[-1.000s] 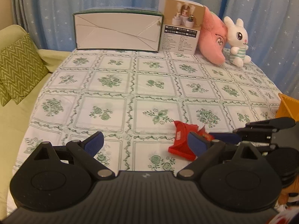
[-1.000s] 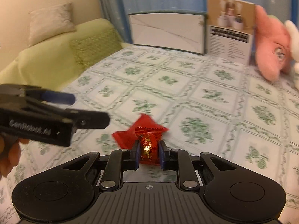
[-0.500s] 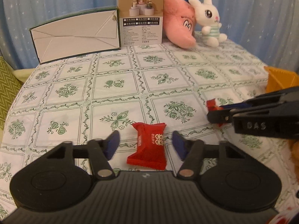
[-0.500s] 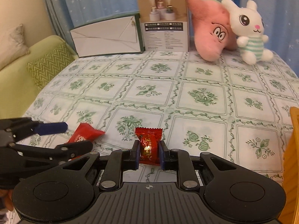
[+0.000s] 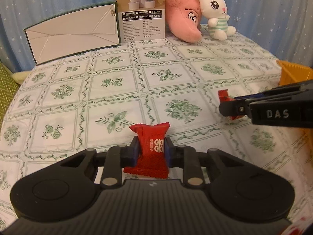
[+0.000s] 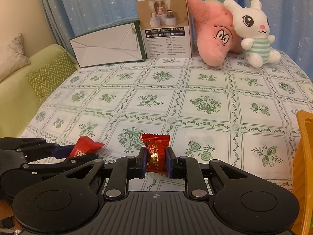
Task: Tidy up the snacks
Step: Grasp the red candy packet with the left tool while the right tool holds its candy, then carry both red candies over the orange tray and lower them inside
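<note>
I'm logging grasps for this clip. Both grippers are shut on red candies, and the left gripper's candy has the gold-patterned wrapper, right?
Not quite. Both grippers are shut on red candies, but the gold-patterned candy is in the right gripper, as the right wrist view shows. The left gripper holds the plain red candy with white characters, seen in the left wrist view.

We see a white tablecloth (image 6: pixel 203 82) checked with green floral squares at centre frame. Low in the frame, black grippers with blue pads (image 6: pixel 141 161) carry red candies, one (image 6: pixel 156 152) with gold print, one (image 5: pixel 151 148) with white print. Upper right sit a pink plush (image 6: pixel 211 35) and a white rabbit (image 6: pixel 254 33) in mint stripes. Behind hangs a blue curtain (image 6: pixel 97 2) with white stars.
</note>
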The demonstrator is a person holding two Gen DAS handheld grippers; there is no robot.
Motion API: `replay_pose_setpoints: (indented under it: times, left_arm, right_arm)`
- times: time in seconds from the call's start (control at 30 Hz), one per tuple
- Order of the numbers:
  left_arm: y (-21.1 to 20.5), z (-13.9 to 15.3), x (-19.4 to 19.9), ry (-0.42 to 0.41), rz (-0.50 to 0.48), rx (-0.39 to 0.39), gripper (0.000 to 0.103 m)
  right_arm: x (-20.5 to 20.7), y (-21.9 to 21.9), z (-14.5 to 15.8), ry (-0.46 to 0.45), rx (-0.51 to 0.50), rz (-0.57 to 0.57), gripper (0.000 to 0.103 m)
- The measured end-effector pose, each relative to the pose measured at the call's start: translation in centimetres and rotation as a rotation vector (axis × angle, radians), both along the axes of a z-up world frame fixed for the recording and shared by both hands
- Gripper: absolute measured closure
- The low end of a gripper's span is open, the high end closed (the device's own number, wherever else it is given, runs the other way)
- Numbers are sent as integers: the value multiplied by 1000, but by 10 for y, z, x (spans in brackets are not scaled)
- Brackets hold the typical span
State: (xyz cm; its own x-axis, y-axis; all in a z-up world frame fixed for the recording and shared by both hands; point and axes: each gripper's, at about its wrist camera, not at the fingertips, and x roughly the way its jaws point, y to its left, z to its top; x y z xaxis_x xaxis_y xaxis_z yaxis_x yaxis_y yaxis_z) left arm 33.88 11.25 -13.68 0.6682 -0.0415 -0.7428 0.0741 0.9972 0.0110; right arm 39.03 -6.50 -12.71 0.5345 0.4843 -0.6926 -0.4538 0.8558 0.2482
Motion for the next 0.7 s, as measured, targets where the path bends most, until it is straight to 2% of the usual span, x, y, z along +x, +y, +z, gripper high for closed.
replay_pose_setpoints:
  times: [0.3,0.5,0.7]
  left_arm:
    - [-11,23,-26,-26,20,-81,80]
    - [-31,43,-54,-49,29,-67,80]
    - [-54,62,-93,-50,30,-95,80]
  right_arm:
    - [-17,-18,16,-5,14,-41,83]
    - [-57,-42,32,-3,38,-86,83]
    - [-108,-66,52,-34,50,-135,83]
